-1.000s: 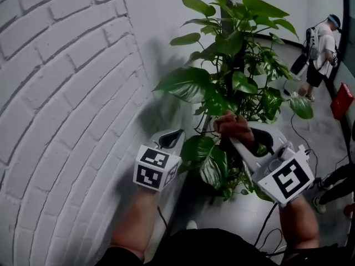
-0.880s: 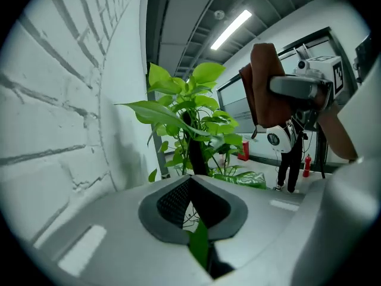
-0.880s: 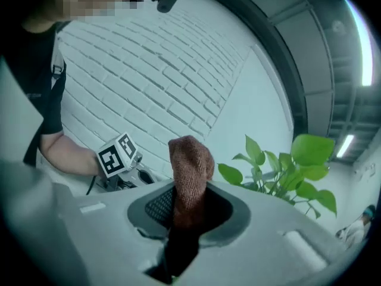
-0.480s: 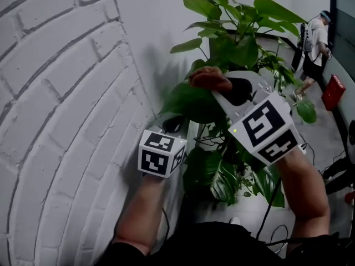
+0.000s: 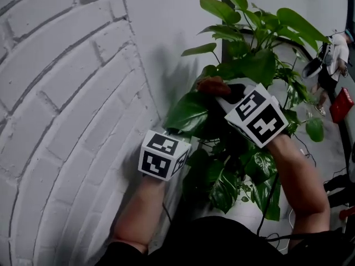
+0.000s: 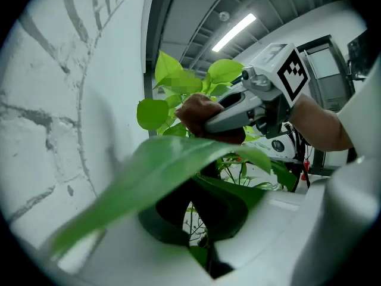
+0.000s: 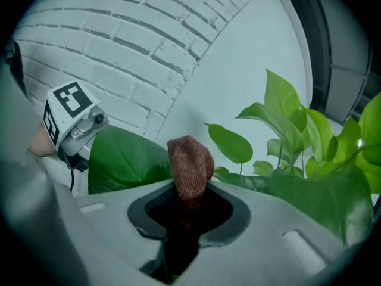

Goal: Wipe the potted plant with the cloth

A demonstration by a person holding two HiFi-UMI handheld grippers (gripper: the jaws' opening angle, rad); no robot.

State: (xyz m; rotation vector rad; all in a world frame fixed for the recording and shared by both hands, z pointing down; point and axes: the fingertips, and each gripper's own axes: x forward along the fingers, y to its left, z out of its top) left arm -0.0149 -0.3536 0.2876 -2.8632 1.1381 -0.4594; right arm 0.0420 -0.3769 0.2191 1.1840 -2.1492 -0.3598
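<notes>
The potted plant (image 5: 249,65) with broad green leaves stands beside the white wall. My left gripper (image 5: 175,131) is low at the plant's left side, shut on the edge of a large leaf (image 5: 187,114). In the left gripper view that leaf (image 6: 155,171) lies across the left gripper (image 6: 193,219). My right gripper (image 5: 224,93) is shut on a brown cloth (image 5: 212,85), which rests on top of the same leaf. The cloth (image 7: 190,165) sticks up out of the right gripper (image 7: 187,210), with the leaf (image 7: 128,159) just behind it. The pot is hidden by foliage.
A white brick wall (image 5: 66,93) fills the left side, close to my left arm. A dark post (image 5: 226,32) rises behind the plant. A person (image 5: 335,54) stands far right beside a red object (image 5: 341,104). Cables (image 5: 302,148) run over the floor.
My right gripper has risen with the cloth from low in the foliage up onto the large leaf. The left gripper has stayed under that leaf, shifting only slightly.
</notes>
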